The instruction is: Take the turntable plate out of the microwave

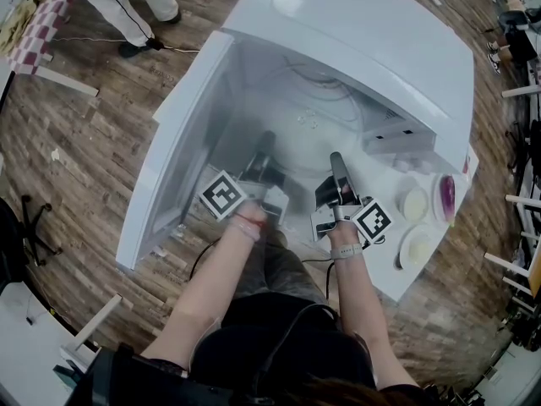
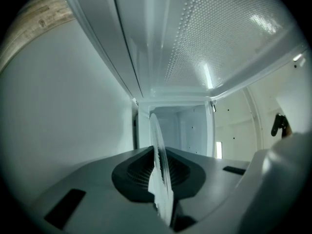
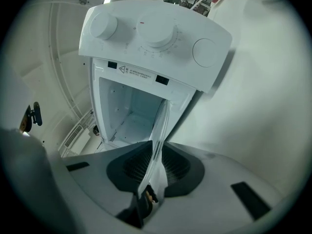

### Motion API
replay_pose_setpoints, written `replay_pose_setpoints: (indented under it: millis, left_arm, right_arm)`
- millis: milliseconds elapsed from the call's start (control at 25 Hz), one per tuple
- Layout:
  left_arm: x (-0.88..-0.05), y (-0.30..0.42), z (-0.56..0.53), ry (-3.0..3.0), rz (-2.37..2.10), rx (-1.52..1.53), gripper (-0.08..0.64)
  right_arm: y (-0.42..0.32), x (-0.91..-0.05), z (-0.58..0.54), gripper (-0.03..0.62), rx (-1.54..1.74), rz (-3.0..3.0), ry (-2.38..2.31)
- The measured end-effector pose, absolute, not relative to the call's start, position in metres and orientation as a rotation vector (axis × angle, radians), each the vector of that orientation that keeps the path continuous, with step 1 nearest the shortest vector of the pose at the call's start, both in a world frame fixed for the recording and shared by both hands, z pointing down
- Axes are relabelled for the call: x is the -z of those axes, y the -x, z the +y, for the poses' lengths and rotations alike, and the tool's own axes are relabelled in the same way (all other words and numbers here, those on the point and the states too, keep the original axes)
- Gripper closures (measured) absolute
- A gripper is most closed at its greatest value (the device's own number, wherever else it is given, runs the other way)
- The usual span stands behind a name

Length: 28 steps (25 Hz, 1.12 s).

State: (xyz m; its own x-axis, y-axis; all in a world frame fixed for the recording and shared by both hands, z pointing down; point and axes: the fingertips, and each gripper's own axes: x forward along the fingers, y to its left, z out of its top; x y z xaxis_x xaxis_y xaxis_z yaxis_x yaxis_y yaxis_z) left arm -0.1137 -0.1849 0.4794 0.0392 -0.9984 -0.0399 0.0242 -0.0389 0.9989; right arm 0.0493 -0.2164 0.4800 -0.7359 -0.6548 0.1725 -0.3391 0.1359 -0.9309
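Left hand-held gripper [image 2: 160,165], right hand-held gripper [image 3: 156,161], each pinching near-invisible turntable plate [image 2: 157,130]

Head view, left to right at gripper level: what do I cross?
Open microwave door → left gripper → right gripper → small round dishes. The glass turntable plate, clamped by both grippers, spans the middle, so it is left out.
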Motion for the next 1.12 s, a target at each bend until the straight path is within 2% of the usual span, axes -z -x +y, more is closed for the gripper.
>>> replay_pose_setpoints:
  millis: [1120]
  left_arm:
    - [-0.477, 0.104, -0.141, -1.225, -1.166, 1.279, 0.525]
  right_arm:
    - [-0.058, -0.475, -0.18, 0.517, 1.584, 2.218, 0.919]
